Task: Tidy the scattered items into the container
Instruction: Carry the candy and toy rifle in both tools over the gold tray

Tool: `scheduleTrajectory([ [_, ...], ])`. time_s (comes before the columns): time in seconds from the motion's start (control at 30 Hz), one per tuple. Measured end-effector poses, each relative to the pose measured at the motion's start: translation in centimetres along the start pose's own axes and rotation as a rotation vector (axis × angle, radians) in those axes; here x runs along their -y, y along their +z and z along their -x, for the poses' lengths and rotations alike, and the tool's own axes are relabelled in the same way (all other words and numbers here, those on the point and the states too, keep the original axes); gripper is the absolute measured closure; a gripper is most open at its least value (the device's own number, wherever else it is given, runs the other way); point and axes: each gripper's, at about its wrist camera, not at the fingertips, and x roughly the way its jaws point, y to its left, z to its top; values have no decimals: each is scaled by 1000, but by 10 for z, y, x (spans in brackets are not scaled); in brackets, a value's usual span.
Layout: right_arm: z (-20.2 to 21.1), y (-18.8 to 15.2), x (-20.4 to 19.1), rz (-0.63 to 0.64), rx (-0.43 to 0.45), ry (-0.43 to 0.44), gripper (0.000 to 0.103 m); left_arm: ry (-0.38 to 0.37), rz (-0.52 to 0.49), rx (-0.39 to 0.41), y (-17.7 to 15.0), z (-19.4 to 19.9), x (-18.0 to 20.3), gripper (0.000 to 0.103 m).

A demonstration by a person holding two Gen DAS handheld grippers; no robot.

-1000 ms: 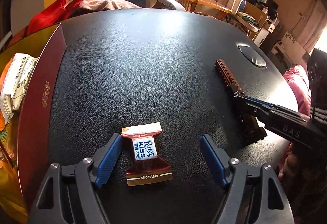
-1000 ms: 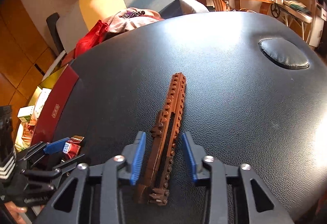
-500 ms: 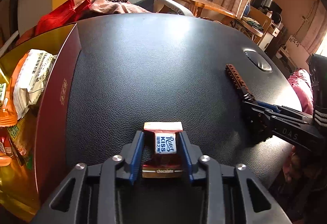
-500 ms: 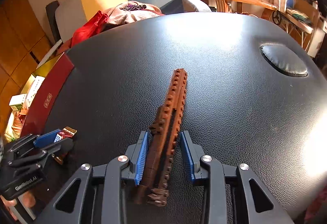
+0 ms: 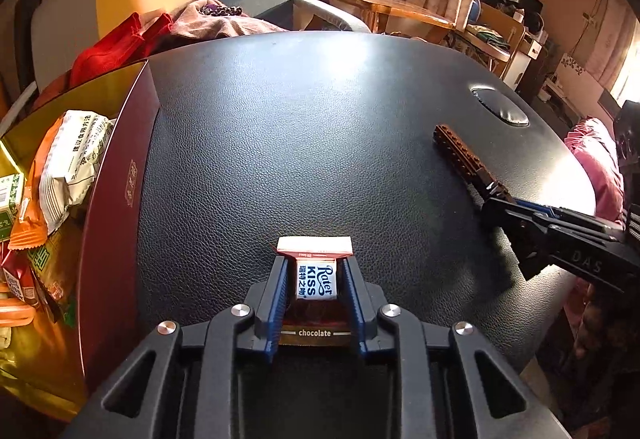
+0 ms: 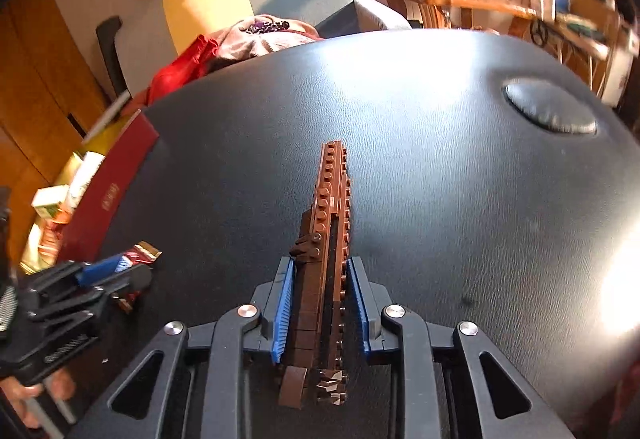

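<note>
My left gripper is shut on a wrapped chocolate candy marked "KISS", held just over the black leather tabletop. My right gripper is shut on a long brown brick-built piece that points away from me. From the left wrist view the brown piece and the right gripper sit at the right. From the right wrist view the left gripper with the candy is at the lower left. A dark red box with gold lining stands at the table's left edge.
The box holds several snack packets. A round padded button sits in the tabletop at the right. Red and pink clothes lie on a sofa behind the table. A wooden table stands further back.
Both grippers have closed, the left on the candy and the right on the brown piece. Both views have risen slightly and the box shows more at the left.
</note>
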Motion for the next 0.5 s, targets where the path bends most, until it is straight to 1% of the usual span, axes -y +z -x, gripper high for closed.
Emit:
scheduleTrajectory([
  [0.13,9,-8,-1,-44,0,60,77,-14,8,17,-2,9,-4,78],
  [0.3,18,-4,-23,-11,18,102,77,-19,19,71,2,32,-10,78],
  [0.43,25,9,-55,50,41,159,77,-2,69,118,6,55,-30,78],
  [0.5,26,16,-79,95,49,200,77,23,105,145,7,68,-46,78],
])
